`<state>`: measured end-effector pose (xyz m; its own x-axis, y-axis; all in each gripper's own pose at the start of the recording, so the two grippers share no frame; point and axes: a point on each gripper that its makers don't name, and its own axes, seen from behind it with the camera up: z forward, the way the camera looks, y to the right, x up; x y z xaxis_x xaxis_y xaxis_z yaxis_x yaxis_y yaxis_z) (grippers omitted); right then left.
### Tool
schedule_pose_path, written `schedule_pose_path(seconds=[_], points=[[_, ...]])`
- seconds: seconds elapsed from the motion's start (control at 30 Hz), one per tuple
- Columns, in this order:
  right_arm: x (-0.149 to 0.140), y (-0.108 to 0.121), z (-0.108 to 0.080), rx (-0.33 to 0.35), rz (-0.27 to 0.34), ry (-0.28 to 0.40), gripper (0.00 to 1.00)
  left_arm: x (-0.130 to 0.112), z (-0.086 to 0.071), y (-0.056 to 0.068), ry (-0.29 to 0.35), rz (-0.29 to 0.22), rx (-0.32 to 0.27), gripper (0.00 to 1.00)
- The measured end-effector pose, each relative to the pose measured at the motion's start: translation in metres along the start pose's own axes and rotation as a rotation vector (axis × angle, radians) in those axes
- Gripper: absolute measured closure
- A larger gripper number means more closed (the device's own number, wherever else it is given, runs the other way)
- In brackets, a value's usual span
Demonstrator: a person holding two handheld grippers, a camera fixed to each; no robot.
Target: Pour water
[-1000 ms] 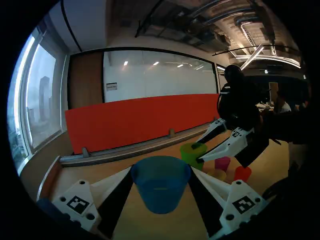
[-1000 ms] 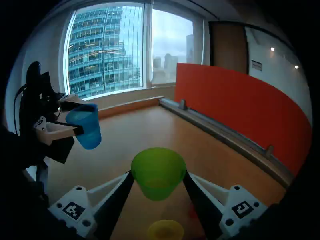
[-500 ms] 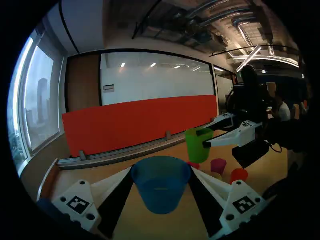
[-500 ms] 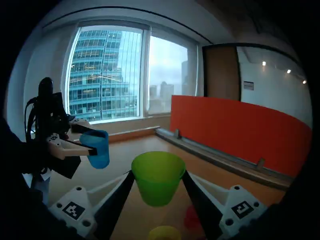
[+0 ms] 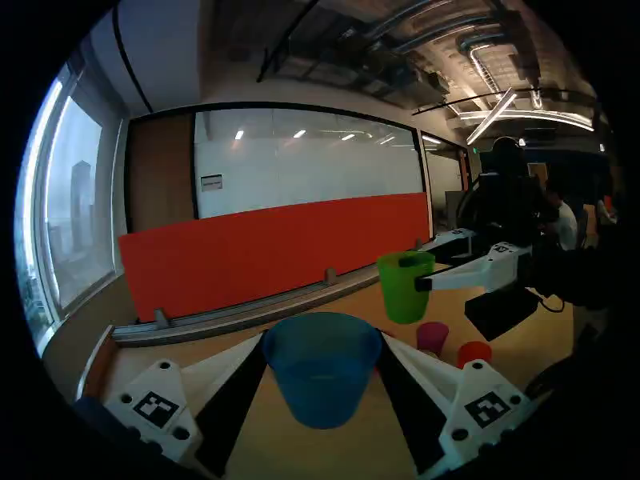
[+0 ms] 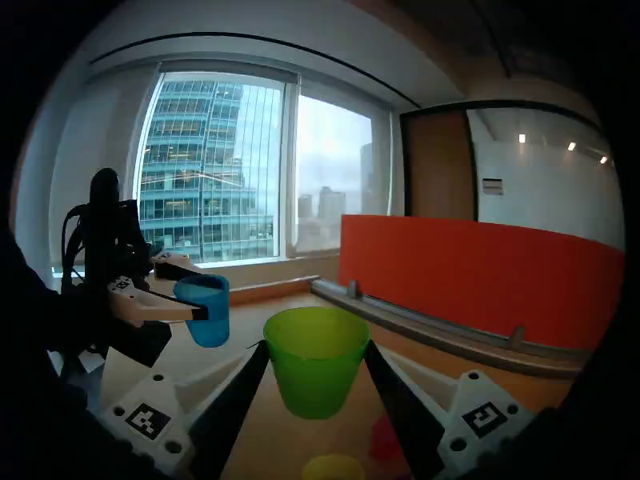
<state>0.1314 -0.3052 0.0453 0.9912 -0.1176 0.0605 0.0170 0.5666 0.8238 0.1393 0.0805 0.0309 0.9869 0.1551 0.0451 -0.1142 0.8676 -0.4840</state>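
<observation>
Sam: Both cups are higher than they were a second ago. See the green plastic cup (image 6: 317,360)? It was low over the wooden desk (image 5: 200,346), and now it is up in the air and standing straight.

Kit: Who is holding it?

Sam: The right gripper (image 6: 317,352). Its two white fingers pinch the green cup, one on each side. The left gripper (image 5: 322,344) does the same with the blue see-through plastic cup (image 5: 322,368).

Kit: Are the two cups touching?

Sam: No. In the right gripper view the blue cup is near the green one, a bit to the side, but there is a gap. It has also come closer than before.

Kit: Is there water?

Sam: I think a little sits low in the blue cup. I see a faint line there. I cannot tell if the green cup has any.

Kit: So has the pouring begun?

Sam: Not yet, I think. Neither cup is tipped. This looks like the part where the cups come together.

Kit: What comes next?

Sam: One rim needs to sit just over the other cup's open top. Then that cup should tip slowly, or water may splash down by the small pink cup (image 5: 433,336) and the small red cup (image 5: 474,353).
</observation>
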Motion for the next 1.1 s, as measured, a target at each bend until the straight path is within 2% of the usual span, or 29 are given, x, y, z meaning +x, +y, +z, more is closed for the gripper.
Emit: schedule_pose_path(seconds=[0.3,0.57,1.1], points=[[-0.004,-0.003,-0.008,0.002,-0.021,0.012,0.09,0.017,0.004,-0.001,0.022,0.048,-0.004,0.11],[-0.009,-0.008,-0.014,0.007,-0.029,0.020,0.09,0.035,0.009,0.000,0.044,0.116,0.000,0.11],[-0.018,-0.023,-0.025,0.027,-0.031,0.035,0.09,0.078,0.023,0.012,0.103,0.269,-0.018,0.11]])
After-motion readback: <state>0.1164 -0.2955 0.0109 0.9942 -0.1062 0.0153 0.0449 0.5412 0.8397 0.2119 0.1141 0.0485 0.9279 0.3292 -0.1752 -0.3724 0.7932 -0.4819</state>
